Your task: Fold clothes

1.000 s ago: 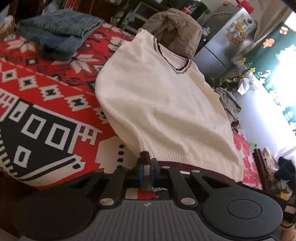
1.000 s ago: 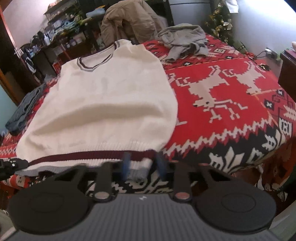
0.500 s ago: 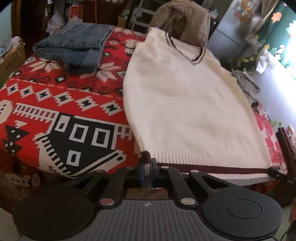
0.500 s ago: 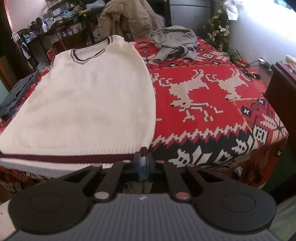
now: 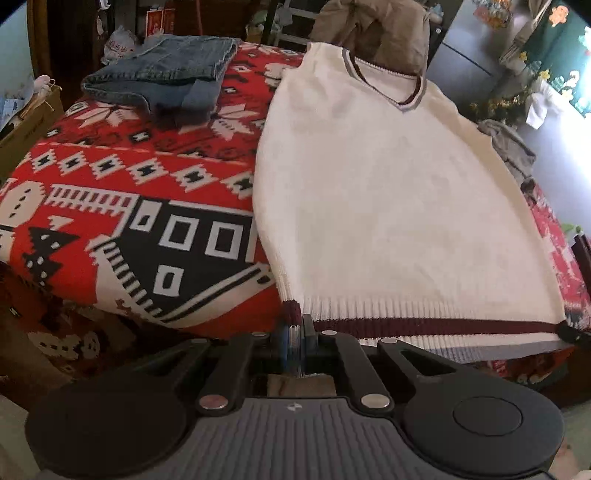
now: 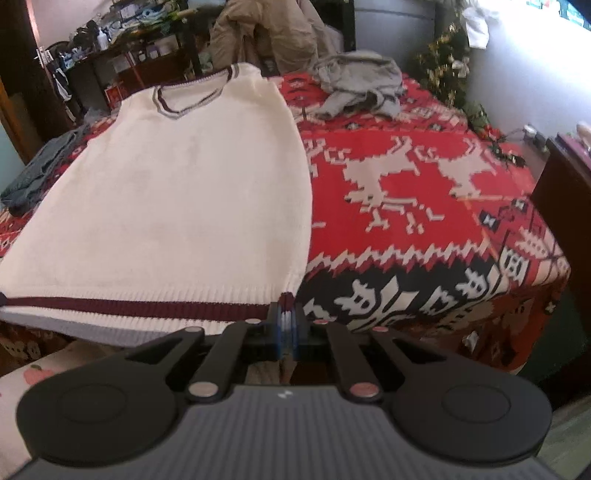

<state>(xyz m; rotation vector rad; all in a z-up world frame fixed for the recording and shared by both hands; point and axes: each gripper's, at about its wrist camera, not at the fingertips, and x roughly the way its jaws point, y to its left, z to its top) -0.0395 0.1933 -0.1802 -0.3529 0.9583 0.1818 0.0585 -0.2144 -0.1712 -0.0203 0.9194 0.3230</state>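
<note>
A cream knitted vest (image 5: pixel 388 192) (image 6: pixel 177 192) with a maroon and grey V-neck and a maroon stripe along its ribbed hem lies flat, front up, on the bed. My left gripper (image 5: pixel 294 334) is shut on the hem's left corner. Pinching the hem's right corner is my right gripper (image 6: pixel 286 325), also shut. The hem is stretched taut between them at the bed's near edge. The right gripper's tip (image 5: pixel 570 332) shows at the far end of the hem in the left wrist view.
A red, white and black patterned blanket (image 5: pixel 122 192) (image 6: pixel 424 192) covers the bed. Folded blue jeans (image 5: pixel 166 74) lie at its far left, a crumpled grey garment (image 6: pixel 362 88) at its far right, a tan jacket (image 6: pixel 266 33) behind the vest. A dark cabinet (image 6: pixel 569 206) stands right.
The right gripper closed on the hem's right corner, which lay between open jaws a second ago. Both grippers drew back, pulling the vest flatter and its hem taut. The left view rolled level.
</note>
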